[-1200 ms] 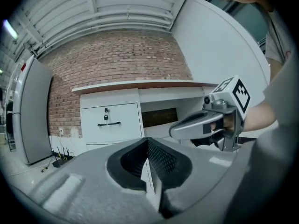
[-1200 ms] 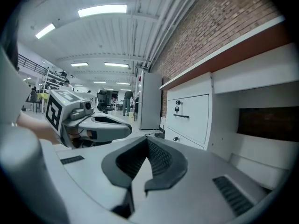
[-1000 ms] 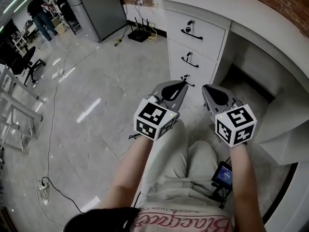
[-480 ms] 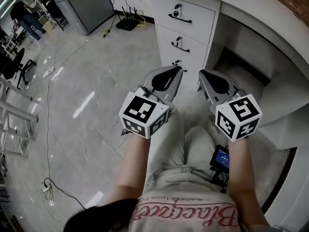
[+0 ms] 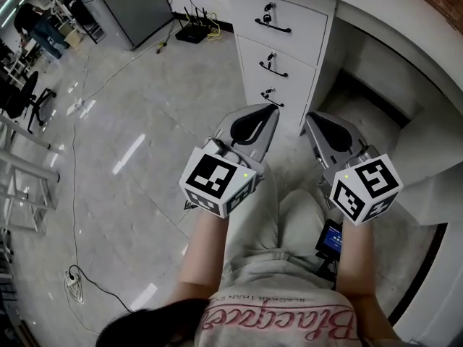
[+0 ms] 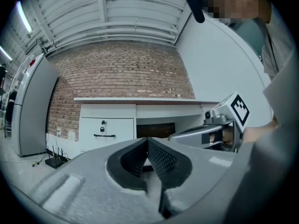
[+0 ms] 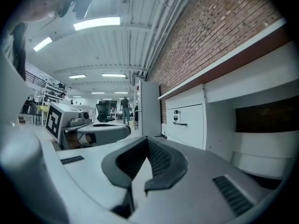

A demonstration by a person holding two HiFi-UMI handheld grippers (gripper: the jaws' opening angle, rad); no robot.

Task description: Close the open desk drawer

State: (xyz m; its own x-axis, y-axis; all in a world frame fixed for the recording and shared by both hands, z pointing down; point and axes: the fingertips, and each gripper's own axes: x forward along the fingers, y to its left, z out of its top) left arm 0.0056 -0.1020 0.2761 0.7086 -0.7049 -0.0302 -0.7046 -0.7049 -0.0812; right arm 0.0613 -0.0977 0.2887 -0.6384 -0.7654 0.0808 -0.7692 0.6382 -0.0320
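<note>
The white desk [image 5: 376,9] has a stack of three drawers with black handles. The top drawer [image 5: 286,20], middle drawer [image 5: 278,63] and bottom drawer [image 5: 269,96] look about flush, and I cannot tell that any stands open. My left gripper [image 5: 271,109] is shut and empty, its tip just short of the bottom drawer's front. My right gripper [image 5: 311,117] is beside it, also shut and empty, in front of the desk's knee space [image 5: 369,96]. The left gripper view shows the left gripper [image 6: 147,140] aimed level at the top drawer [image 6: 107,127]. In the right gripper view the right gripper [image 7: 147,139] has that drawer [image 7: 187,122] ahead on the right.
A router [image 5: 191,35] and cables lie on the floor by the wall, next to a grey cabinet [image 5: 134,2]. At the left stand an office chair [image 5: 25,96] and a metal rack [image 5: 22,186]. A power strip [image 5: 70,280] with its cord lies near my left leg.
The head view has tilted, so the desk sits higher in the picture. The left gripper has risen a little. Both grippers stay shut, side by side.
</note>
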